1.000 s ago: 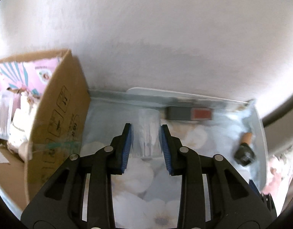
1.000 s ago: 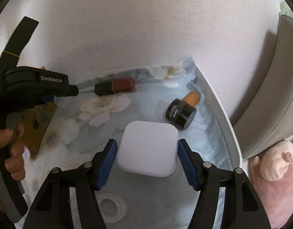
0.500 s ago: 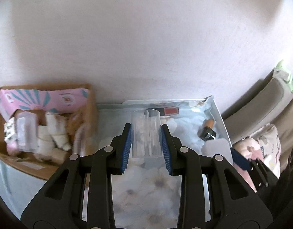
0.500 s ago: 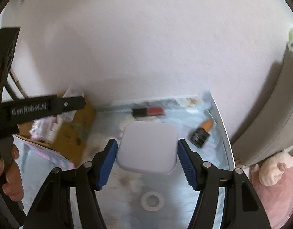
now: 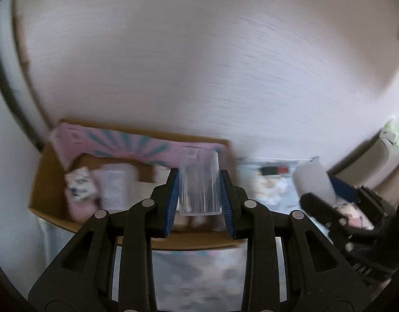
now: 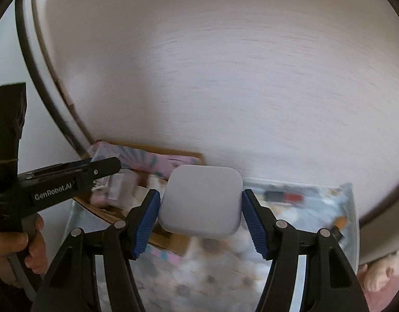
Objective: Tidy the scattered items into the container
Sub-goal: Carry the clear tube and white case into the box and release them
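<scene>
Presently I hold one item in each tool, both raised above the floral-covered table [image 5: 197, 280] and facing the cardboard box [image 5: 47, 182] that serves as the container.

Left gripper [image 5: 199, 202]: jaws closed on a clear ribbed tumbler [image 5: 199, 182], upright, blue pads bearing on opposite sides of its lower wall. I judge it light, rigid and smooth-walled, likely thin plastic or glass, so apt to slip or crack under excess squeeze. The present hold low on the body, across the full width, looks sound to me; I would not shift it. In this view the tumbler sits in front of the box's right half, over its near wall.

Right gripper [image 6: 200, 215]: jaws closed on a white rounded-square case [image 6: 200, 205], pads on its left and right edges. Matte, pale, soft-cornered, no markings visible. I judge it light and stiff, with curved edges that give the pads little flat contact, so it could pivot if tilted sharply. It hangs just right of the box, over the table.

Container: open-topped, brown, at the far left of the table against the wall, already holding a pink-and-teal patterned pack [image 5: 137, 143] and several pale packets; detail is blurred.

Outstanding on the table at far right: a dark tube with a red section [image 6: 284, 196] and a small black-and-orange bottle [image 6: 338, 225], well apart from the box.

A hand [image 6: 22, 247] grips the left tool's handle.
</scene>
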